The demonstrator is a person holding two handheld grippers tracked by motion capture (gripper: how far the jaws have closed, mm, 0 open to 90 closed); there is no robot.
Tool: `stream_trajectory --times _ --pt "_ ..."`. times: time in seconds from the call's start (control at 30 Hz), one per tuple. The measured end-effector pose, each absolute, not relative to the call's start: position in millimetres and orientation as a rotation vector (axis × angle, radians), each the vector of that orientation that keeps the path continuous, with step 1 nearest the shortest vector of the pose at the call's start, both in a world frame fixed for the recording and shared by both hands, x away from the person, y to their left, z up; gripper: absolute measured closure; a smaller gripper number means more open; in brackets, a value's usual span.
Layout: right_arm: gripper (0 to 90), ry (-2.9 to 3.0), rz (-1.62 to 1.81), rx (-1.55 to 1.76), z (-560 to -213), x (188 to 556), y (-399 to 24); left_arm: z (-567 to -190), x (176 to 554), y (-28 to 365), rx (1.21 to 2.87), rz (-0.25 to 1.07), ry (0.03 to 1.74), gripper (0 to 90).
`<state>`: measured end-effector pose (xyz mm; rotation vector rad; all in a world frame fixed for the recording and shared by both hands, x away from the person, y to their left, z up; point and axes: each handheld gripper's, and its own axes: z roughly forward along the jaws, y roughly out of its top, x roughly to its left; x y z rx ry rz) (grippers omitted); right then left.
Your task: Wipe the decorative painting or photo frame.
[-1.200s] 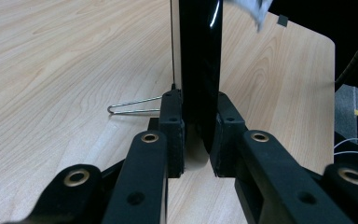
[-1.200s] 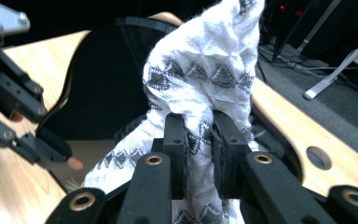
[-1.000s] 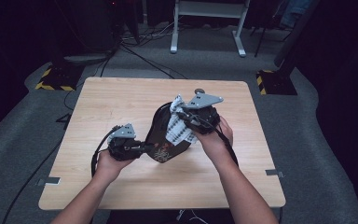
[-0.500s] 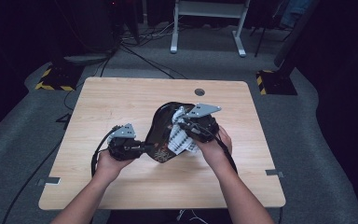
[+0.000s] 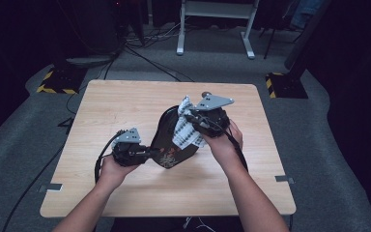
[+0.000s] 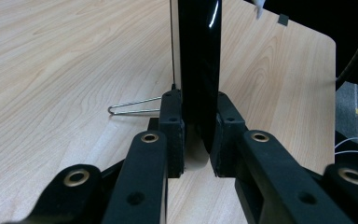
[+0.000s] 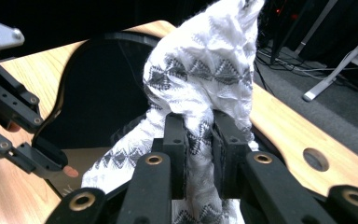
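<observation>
High view: left hand-held gripper (image 5: 147, 153) clamps rigid, glossy black board (image 5: 171, 140) edge; right hand-held gripper (image 5: 193, 120) pinches limp knit cloth (image 5: 186, 130), bunch it.

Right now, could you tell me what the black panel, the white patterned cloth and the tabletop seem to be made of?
Black panel: probably hard plastic or lacquered board, glossy; a bright highlight runs along its thin edge.
White patterned cloth: soft knitted or woven fabric, matte; it bunches into folds, with grey triangle motifs in the weave.
Tabletop: light wood or wood-look laminate, smooth; grain lines show, though which one is unclear.
</observation>
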<state>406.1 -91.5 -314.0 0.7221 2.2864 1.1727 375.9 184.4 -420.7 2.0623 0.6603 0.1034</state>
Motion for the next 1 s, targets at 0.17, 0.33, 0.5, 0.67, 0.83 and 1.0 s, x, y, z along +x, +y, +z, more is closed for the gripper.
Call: stream_trajectory --times 0.17,0.33,0.5,0.67,0.83,1.0 --pt "78.3 2.322 1.160 0.754 -335.9 406.5 -94.5 -420.6 375.5 184.2 2.062 0.105 0.664 78.3" --pt "78.2 2.356 1.160 0.787 -352.1 407.8 -98.2 -420.8 375.8 184.1 2.061 0.104 0.661 78.2" --pt "78.2 2.367 1.156 0.788 -348.7 409.5 -98.8 -420.9 375.6 183.2 2.066 0.107 0.661 78.2" --pt "78.2 2.326 1.169 0.756 -324.7 411.3 -97.1 -420.8 375.6 183.2 2.067 0.107 0.660 78.1" --pt "78.2 2.308 1.172 0.745 -310.0 413.1 -96.4 -420.6 375.0 183.0 2.070 0.115 0.657 78.0" --pt "78.2 2.320 1.181 0.776 -327.6 413.1 -99.6 -420.5 375.1 182.9 2.071 0.115 0.656 77.9"
